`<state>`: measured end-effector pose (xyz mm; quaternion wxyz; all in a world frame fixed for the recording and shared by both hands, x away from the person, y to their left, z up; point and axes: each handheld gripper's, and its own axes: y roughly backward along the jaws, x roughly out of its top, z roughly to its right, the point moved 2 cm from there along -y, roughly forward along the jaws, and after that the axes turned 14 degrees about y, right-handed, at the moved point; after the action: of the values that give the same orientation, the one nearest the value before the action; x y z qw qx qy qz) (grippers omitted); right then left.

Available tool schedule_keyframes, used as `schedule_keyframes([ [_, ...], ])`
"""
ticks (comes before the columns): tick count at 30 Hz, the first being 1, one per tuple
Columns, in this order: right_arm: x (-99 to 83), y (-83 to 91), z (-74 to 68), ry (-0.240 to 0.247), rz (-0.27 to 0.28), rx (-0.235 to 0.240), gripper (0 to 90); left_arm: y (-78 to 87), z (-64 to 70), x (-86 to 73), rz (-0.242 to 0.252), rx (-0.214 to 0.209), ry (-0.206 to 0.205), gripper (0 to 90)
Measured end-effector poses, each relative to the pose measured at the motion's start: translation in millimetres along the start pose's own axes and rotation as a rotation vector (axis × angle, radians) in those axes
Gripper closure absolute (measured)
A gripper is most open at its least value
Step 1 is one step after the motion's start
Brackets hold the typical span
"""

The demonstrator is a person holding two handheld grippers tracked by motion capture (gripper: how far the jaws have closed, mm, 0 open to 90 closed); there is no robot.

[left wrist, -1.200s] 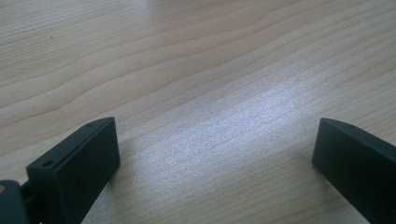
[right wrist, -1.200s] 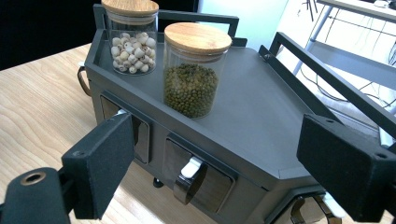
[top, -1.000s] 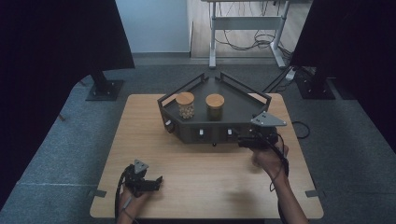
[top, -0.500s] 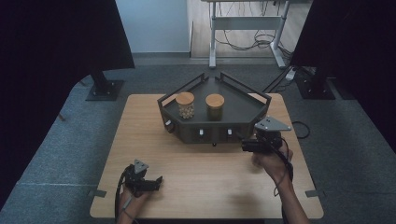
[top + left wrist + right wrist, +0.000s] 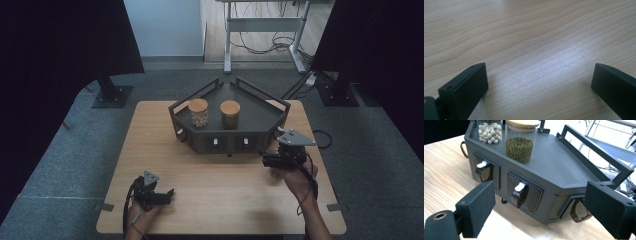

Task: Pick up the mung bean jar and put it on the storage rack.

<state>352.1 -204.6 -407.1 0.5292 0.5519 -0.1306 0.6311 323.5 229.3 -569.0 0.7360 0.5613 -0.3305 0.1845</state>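
Grey carpet surrounds the pale wooden desk (image 5: 220, 195) at which we work, with dark curtains hanging at either side. Our right hand-held gripper (image 5: 265, 160) is held just off the front right corner of the dark rack (image 5: 260, 120), jaws spread wide and empty, pointing toward the rack's front face. In the right gripper view (image 5: 536, 220) we look between those parted jaws at the rack's front, where small dark drawers sit in a row, two of them carrying white tabs: the middle drawer (image 5: 522, 193) lies closest to the gap between our jaws, another drawer (image 5: 484, 171) stands to its left, and a third (image 5: 579, 211) shows on the angled face near the right jaw. No jaw touches the rack. On its flat top stand two glass jars with wooden lids, one of green beans (image 5: 521, 141) and, beside it, one of pale round seeds (image 5: 489, 131). Our left hand-held gripper (image 5: 167, 195) rests low near the front left of the desk, well apart from the rack; in the left gripper view (image 5: 539, 82) its jaws stand wide apart over bare wood, holding nothing.
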Motion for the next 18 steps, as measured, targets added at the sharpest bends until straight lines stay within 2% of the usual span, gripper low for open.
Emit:
schedule_keyframes([
  [18, -14.0, 7.1, -1.2, -0.001, -0.013, -0.013, 9.0, 0.0, 0.0, 0.0, 0.000, 0.000, 0.000, 0.5],
])
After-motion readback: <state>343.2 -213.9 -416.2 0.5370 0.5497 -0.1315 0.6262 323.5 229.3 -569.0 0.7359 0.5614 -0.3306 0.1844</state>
